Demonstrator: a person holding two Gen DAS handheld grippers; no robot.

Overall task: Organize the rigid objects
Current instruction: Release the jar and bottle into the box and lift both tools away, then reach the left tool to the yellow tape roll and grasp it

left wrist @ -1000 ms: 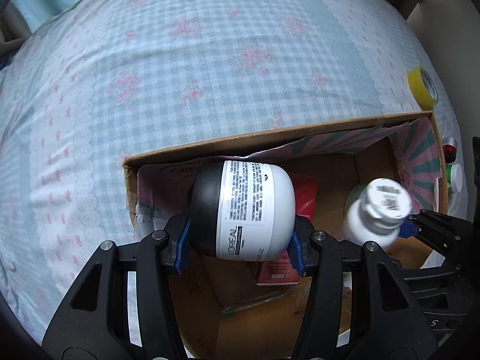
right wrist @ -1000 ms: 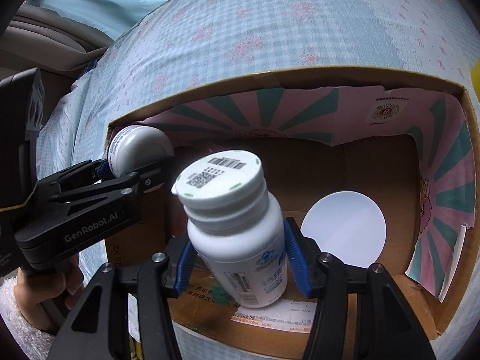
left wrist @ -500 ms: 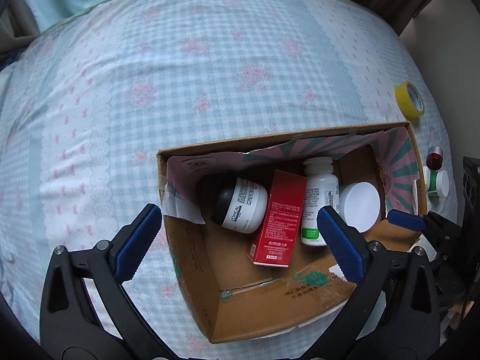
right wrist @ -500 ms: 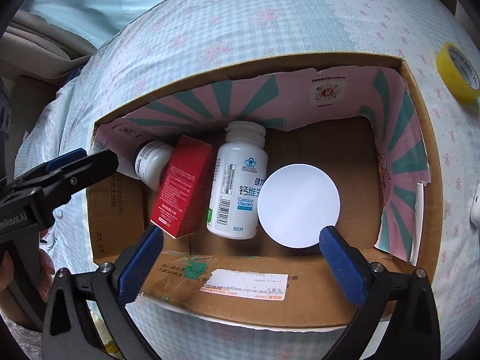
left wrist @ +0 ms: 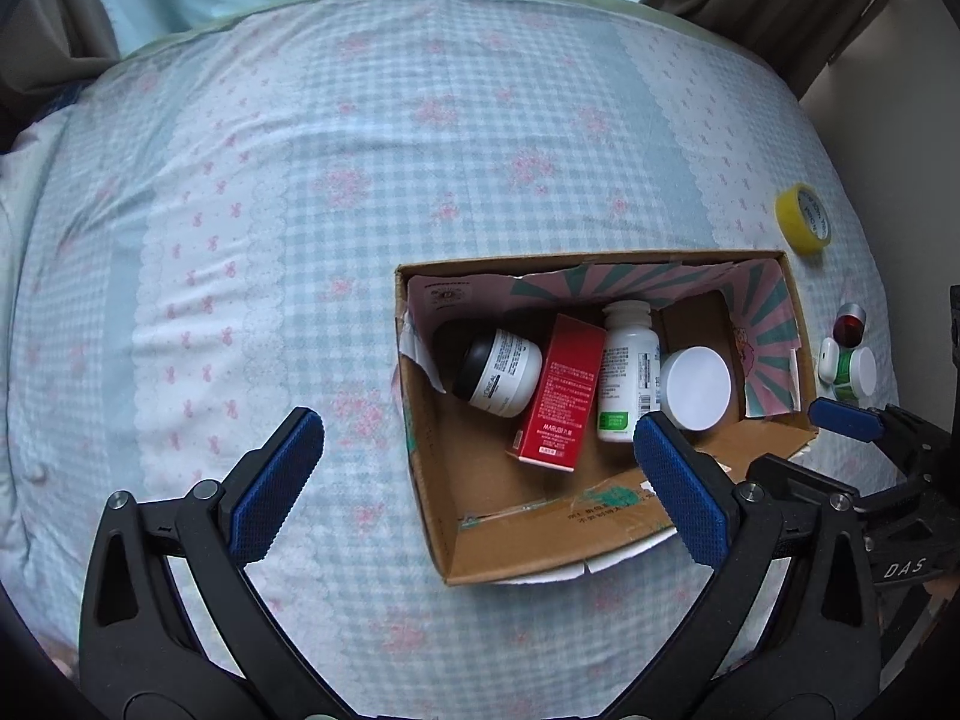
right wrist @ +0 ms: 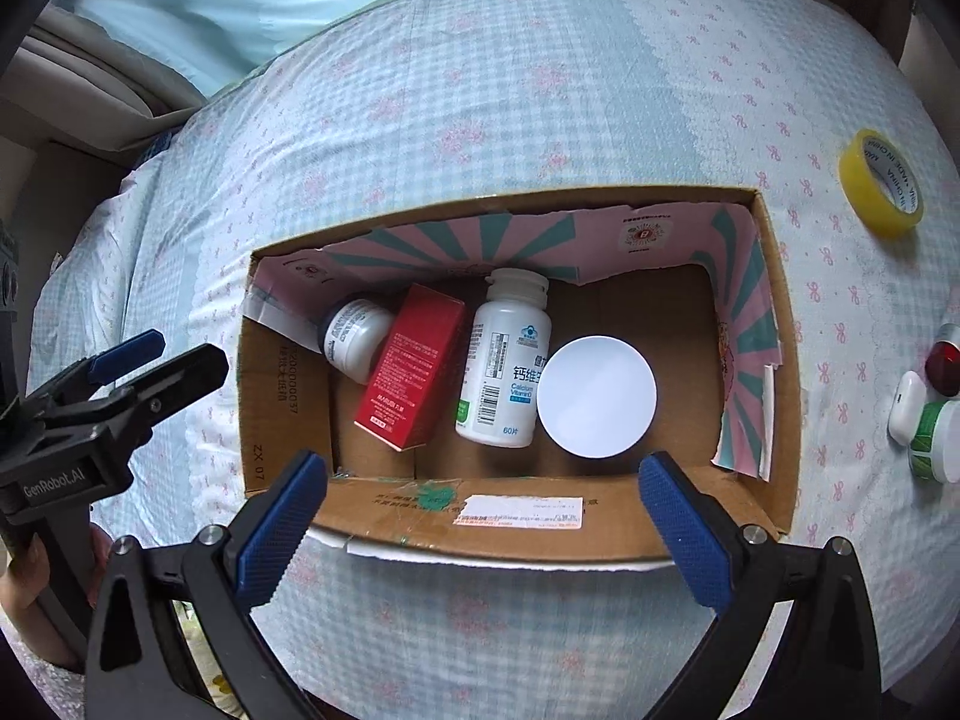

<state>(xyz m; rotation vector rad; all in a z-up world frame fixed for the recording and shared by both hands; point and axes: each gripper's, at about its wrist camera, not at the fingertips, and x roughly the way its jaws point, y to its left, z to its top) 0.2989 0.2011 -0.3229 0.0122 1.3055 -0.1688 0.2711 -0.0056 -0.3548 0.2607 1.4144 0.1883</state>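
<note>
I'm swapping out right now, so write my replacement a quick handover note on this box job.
Left claw: open, empty, above the bed by the cardboard box.
Right claw: open, empty, at the box's near wall.
Done, in the box: black-and-white jar, red carton, calcium bottle, white round lid.
Left, outside to the right: yellow tape roll, red-capped item, small white and green containers.

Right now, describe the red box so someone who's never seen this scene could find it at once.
Find the open cardboard box on the checked bedspread. Four items lie in a row inside; the red box is second from the left, between the black-capped jar and the white vitamin bottle. It is the only red, flat-sided carton there; the others are round and mostly white.
</note>
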